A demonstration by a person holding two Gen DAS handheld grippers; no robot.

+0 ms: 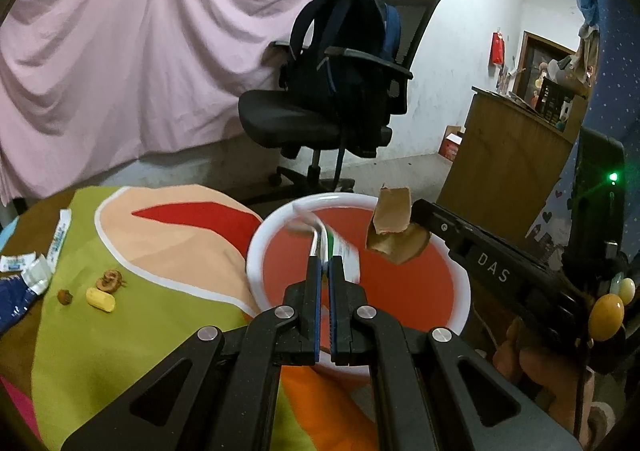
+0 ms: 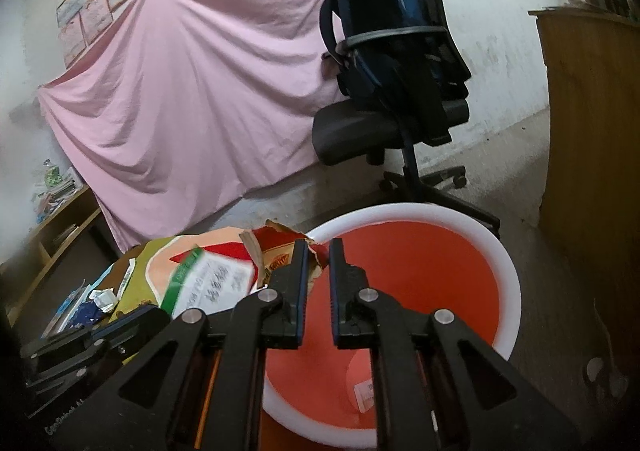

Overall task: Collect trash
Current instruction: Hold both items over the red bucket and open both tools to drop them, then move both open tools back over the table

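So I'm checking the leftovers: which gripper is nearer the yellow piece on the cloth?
Left. The left gripper is just right of the yellow piece; the right gripper is farther right, across the bin.

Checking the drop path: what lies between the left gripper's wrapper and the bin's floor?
Nothing: in the left wrist view the wrapper hangs over the bin's bare red inside.

1. Red bin [image 2: 420, 271], lower centre of the right wrist view: mouth open, interior bare.
2. Left tongs [image 1: 325, 265]: white wrapper [image 1: 344, 247] overhanging the bin.
3. Right tongs [image 2: 319, 255]: torn packet [image 2: 280, 251] at the bin's left rim.
4. Tabletop [image 1: 160, 291], lower left: scattered scraps [image 1: 100, 291].
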